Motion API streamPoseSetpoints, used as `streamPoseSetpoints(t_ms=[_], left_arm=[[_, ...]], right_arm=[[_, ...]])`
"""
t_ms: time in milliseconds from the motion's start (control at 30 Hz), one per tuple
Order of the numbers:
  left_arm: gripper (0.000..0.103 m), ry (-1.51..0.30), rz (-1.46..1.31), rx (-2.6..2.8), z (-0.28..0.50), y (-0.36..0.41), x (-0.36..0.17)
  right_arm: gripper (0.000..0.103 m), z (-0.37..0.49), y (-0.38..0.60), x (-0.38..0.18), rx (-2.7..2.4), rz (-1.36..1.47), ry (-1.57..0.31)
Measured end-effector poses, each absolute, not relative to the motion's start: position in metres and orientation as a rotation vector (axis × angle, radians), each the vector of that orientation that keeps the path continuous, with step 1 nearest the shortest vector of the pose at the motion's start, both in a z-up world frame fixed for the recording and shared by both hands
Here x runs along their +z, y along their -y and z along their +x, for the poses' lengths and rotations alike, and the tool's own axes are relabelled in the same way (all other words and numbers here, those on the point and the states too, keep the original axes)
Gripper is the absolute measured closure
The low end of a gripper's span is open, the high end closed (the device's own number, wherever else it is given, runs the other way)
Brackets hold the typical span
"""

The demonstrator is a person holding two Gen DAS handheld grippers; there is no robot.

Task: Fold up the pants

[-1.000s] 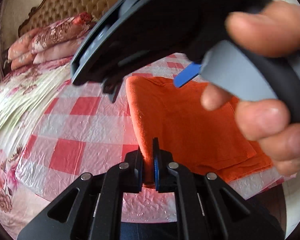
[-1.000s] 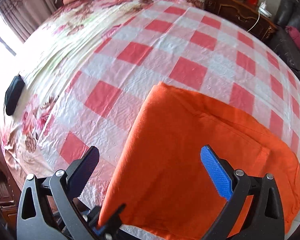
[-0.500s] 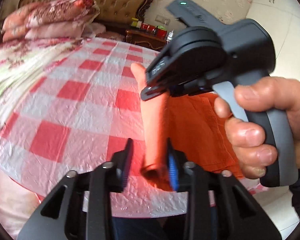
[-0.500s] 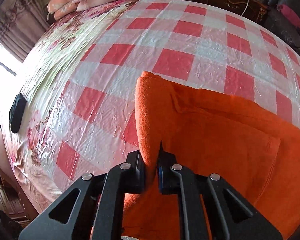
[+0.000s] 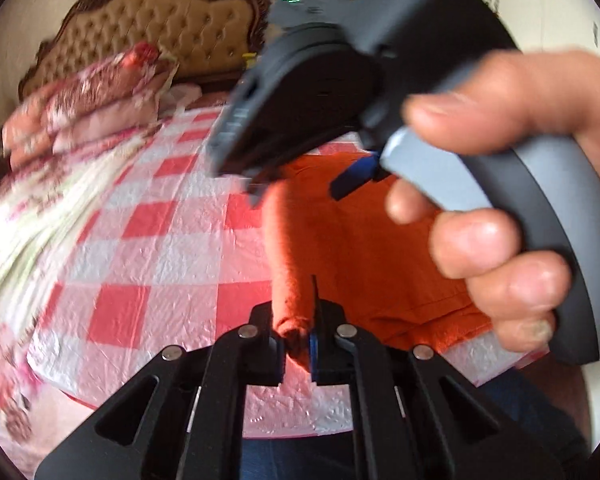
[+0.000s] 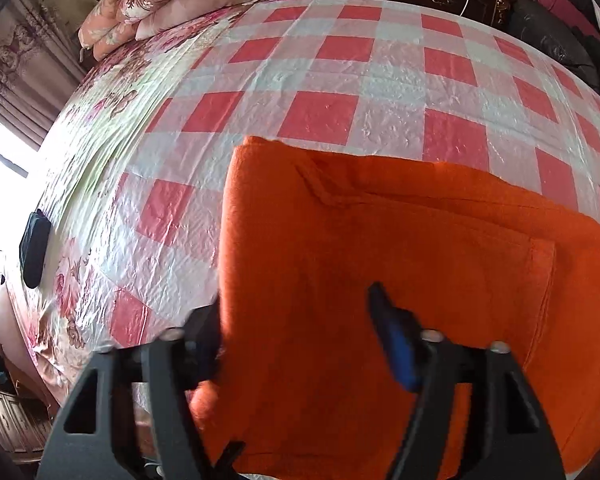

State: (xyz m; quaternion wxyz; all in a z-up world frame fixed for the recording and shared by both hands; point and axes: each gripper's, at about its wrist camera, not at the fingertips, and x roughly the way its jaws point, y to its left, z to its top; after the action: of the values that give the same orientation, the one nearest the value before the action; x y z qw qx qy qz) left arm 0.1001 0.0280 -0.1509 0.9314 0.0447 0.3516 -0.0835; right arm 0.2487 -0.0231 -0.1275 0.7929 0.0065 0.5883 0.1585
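While flat, pants [image 6: 400, 260] run left-right across bed [image 6: 320, 80].

Black claw [image 5: 298, 344] arms, silver screws, blue pad [image 6: 396, 348], grey handle [image 5: 500, 184], blue jeans [image 5: 284, 456]

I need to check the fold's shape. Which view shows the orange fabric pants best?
Right wrist view: the orange fabric pants fill the frame unobstructed. In the left wrist view they are partly hidden behind the hand.
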Motion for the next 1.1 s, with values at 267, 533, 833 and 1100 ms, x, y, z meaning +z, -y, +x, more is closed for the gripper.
streamPoseSetpoints(t_ms=[267, 533, 833, 1100], left_arm=[[0.095, -0.696, 0.178, -0.161, 0.099, -0.021, -0.15], [0.095, -0.691, 0.114, -0.175, 0.095, -0.033, -0.145], [0.095, -0.631, 0.061, -0.078, 0.1, -0.081, -0.099], [0.095, -0.476, 0.281, -0.18, 0.086, -0.008, -0.04]], right_arm=[[0.02, 0.246, -0.008, -0.121, 0.34, -0.161, -1.256], [0.091, 0.243, -0.022, -0.135, 0.346, -0.307, -1.263], [0.092, 0.259, -0.051, -0.08, 0.469, -0.109, -1.158], [0.093, 0.267, 0.041, -0.02, 0.589, 0.207, -1.113]])
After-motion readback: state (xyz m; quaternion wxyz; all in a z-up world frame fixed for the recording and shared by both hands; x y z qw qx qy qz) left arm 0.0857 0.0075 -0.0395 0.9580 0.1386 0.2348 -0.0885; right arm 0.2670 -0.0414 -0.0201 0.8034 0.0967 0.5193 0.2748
